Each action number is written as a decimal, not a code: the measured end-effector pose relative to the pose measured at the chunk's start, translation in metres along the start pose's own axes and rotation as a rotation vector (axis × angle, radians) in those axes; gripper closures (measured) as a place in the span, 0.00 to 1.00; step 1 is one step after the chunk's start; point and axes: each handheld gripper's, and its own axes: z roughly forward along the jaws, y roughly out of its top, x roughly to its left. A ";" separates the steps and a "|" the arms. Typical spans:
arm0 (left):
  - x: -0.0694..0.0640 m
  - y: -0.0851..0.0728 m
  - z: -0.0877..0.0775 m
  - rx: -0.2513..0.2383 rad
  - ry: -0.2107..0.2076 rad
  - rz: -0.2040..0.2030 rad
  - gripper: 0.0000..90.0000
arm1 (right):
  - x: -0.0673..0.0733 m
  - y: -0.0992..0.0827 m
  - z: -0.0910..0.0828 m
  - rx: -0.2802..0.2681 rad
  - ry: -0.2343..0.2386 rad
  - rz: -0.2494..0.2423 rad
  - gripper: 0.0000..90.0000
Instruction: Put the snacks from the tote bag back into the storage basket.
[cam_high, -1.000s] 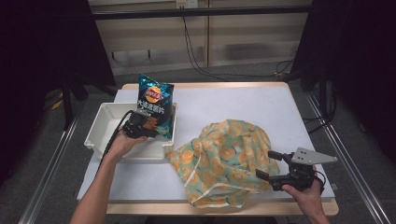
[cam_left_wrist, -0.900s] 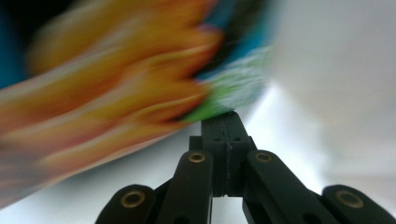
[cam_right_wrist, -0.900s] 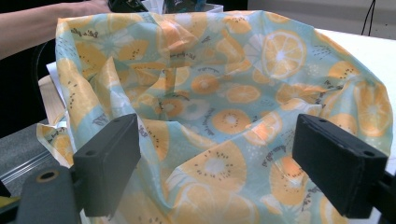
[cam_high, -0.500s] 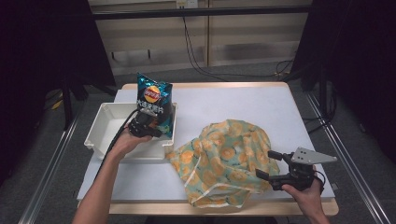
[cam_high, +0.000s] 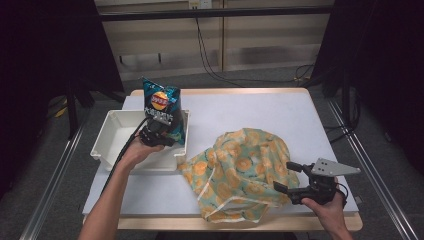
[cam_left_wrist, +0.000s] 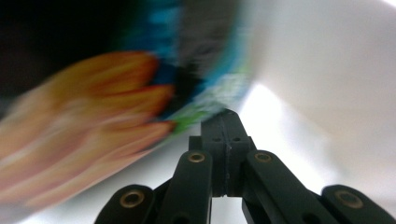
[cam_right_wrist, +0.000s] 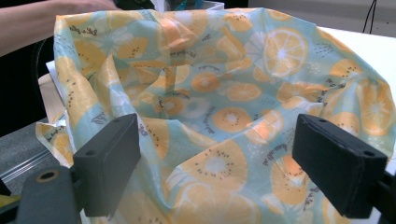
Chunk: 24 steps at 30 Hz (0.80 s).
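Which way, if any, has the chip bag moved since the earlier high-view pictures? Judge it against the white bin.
Yes. The chip bag, clamped by the left gripper, has risen and stands more upright above the white bin's back right corner, showing more of itself over the rim.

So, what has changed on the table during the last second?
The left gripper, shut on the chip bag, lifted the bag slightly higher above the white tray. The right gripper stayed open beside the orange-print bag, which did not move.
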 end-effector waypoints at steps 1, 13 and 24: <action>-0.001 0.001 -0.002 0.009 0.004 0.025 1.00 | -0.001 0.000 0.000 0.000 0.000 0.005 0.17; 0.006 0.006 0.008 -0.014 0.029 -0.025 1.00 | -0.001 -0.001 0.000 0.005 -0.001 0.004 0.17; 0.002 0.000 0.006 -0.072 0.000 -0.051 1.00 | 0.000 0.000 -0.002 -0.002 -0.005 -0.002 0.17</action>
